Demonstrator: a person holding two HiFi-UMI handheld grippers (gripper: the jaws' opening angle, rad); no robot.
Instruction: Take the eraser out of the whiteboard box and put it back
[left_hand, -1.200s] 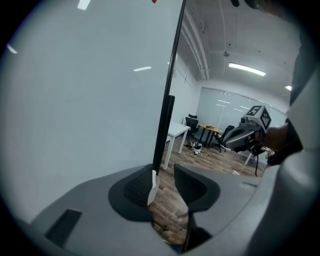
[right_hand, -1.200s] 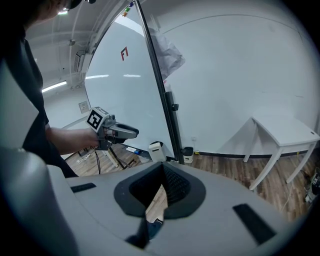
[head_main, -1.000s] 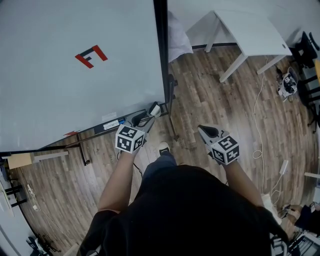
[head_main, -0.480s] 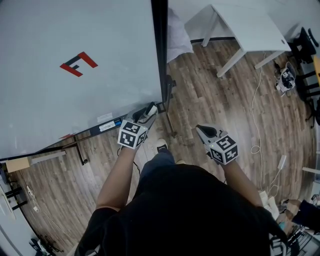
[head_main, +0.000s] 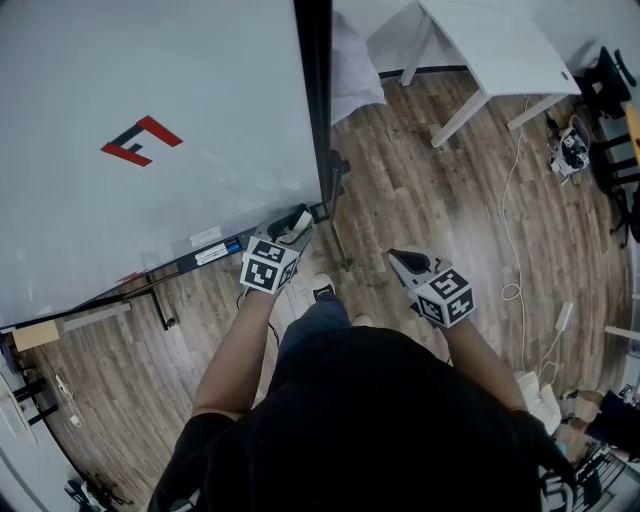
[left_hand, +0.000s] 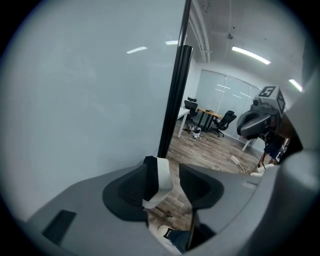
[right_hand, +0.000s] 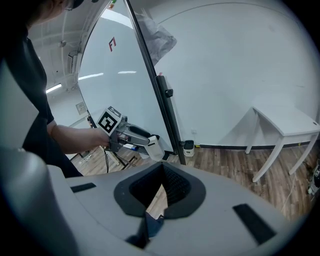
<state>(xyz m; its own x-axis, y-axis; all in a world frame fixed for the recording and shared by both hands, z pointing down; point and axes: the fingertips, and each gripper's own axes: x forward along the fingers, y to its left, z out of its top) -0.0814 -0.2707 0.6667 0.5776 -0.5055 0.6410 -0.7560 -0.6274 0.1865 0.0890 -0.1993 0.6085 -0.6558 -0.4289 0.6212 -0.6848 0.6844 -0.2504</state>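
Wood-floored office, whiteboard box under the whiteboard: left gripper jaws have just been opening, slack around the eraser leaning on one pad at the box's right end, so it should back straight off without dragging it; right gripper hangs closed, empty.

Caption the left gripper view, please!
Left gripper, jaws just opening, white-and-black block eraser between them, beside a pale whiteboard.

I count one whiteboard, one eraser, one white table, two grippers, the left gripper and right gripper, and seemingly two distant office chairs.
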